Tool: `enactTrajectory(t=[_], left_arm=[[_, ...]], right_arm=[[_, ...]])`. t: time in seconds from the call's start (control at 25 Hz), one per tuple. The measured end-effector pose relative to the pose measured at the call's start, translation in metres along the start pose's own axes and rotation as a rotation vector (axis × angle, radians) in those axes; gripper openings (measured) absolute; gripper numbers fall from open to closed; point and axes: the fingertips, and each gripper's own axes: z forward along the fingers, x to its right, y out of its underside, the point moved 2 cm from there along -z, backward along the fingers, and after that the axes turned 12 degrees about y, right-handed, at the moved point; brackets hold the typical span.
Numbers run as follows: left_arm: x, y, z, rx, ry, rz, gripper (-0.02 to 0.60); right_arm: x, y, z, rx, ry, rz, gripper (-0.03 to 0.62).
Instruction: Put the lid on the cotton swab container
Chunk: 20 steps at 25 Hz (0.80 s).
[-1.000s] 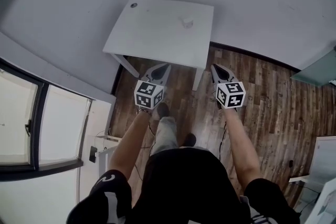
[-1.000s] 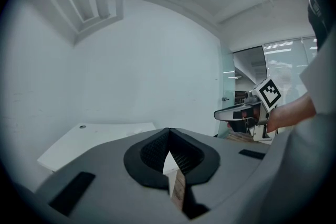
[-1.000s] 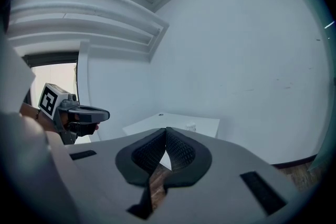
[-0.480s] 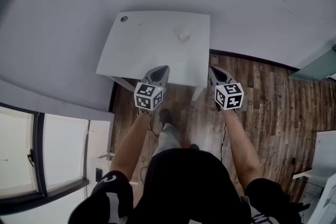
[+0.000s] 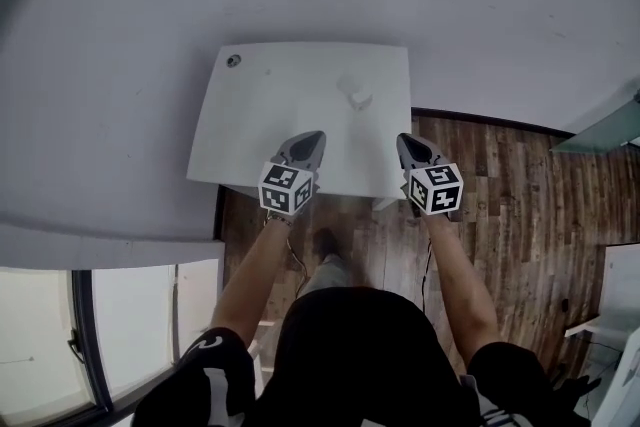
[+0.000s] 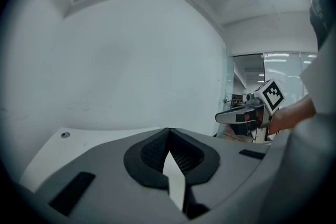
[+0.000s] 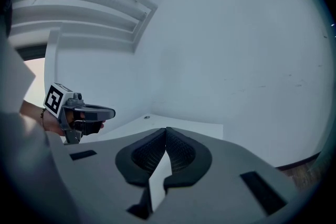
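A small pale cotton swab container (image 5: 356, 96) stands on the white table (image 5: 270, 125), right of its middle; at this distance I cannot tell its lid from its body. My left gripper (image 5: 312, 137) hangs over the table's near edge, shut and holding nothing. To its right, my right gripper (image 5: 404, 141) is level with it at the table's near right corner, also shut and empty. The container is well beyond both tips. In the left gripper view the pads (image 6: 168, 131) meet; in the right gripper view the pads (image 7: 167, 129) meet too.
A round cable hole (image 5: 233, 60) sits at the table's far left corner. Grey walls stand behind and left of the table. Wooden floor (image 5: 510, 205) lies to the right, a window (image 5: 120, 335) at lower left. A person's legs and feet are below the grippers.
The person has stepped toward the table: it has come closer in the head view, and both grippers now reach its near edge. Both stay shut.
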Motion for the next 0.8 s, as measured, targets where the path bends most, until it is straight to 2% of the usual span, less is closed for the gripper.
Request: enactTrajectory(t=[0.36, 0.56, 0.8], left_arm=[[-0.066, 0.001, 0.013, -0.007, 0.062, -0.017, 0.025], [-0.089, 0.002, 0.018, -0.024, 0.093, -0.006, 0.025], [-0.099, 0.002, 0.041, -0.032, 0.140, -0.008, 0.025]], right_arm=[[-0.012, -0.005, 0.053, -0.015, 0.049, 0.004, 0.014], [-0.007, -0.004, 0.070, -0.001, 0.091, 0.034, 0.014], [0.003, -0.008, 0.089, 0.005, 0.111, 0.015, 0.014]])
